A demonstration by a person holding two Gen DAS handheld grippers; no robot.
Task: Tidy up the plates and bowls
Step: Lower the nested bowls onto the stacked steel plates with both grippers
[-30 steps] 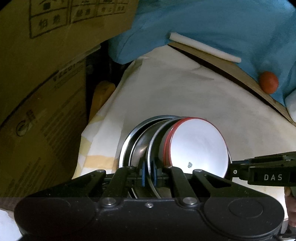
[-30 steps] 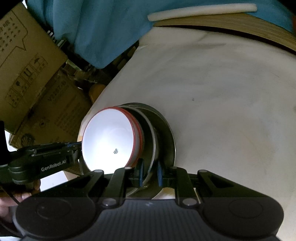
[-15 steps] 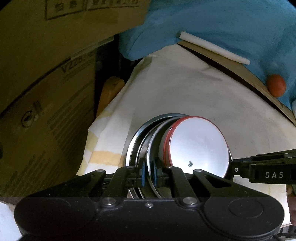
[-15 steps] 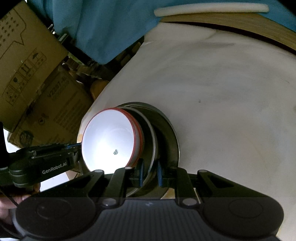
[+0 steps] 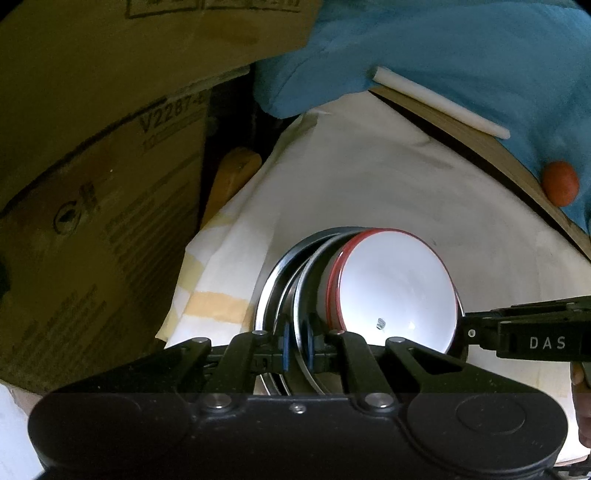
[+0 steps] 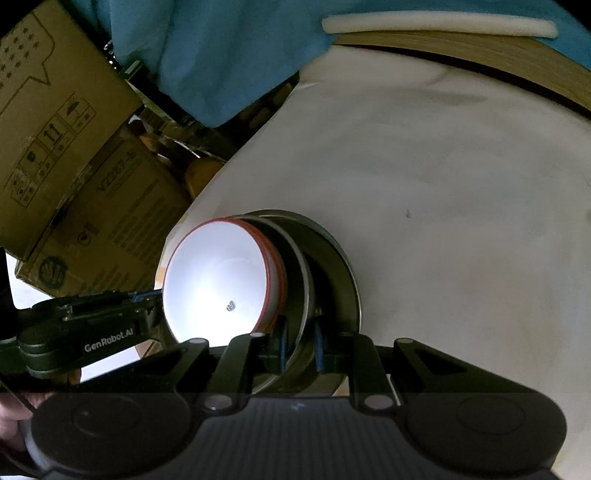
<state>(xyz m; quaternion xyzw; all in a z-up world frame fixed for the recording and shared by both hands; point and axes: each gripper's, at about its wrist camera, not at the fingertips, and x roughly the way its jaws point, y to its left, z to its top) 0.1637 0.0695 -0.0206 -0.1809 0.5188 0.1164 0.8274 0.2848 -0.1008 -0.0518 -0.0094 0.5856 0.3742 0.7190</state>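
Note:
A white bowl with a red rim (image 5: 395, 295) (image 6: 218, 288) sits nested in a stack of steel plates (image 5: 284, 280) (image 6: 332, 273). My left gripper (image 5: 297, 347) is shut on the rim of a steel plate at one side of the stack. My right gripper (image 6: 299, 347) is shut on the steel plate rim at the opposite side. The stack is held between both grippers above the white tablecloth (image 5: 369, 184) (image 6: 443, 184). Each gripper shows in the other's view: the right one (image 5: 524, 339) and the left one (image 6: 92, 332).
Cardboard boxes (image 5: 92, 203) (image 6: 48, 129) stand beside the table's left edge. A blue cloth (image 5: 443, 55) (image 6: 221, 48) and a white foam stick (image 5: 439, 101) (image 6: 436, 24) lie at the table's far edge. An orange ball (image 5: 560, 182) rests at the far right.
Both grippers have moved with the stack a little to the right and further over the table. The grips are the same.

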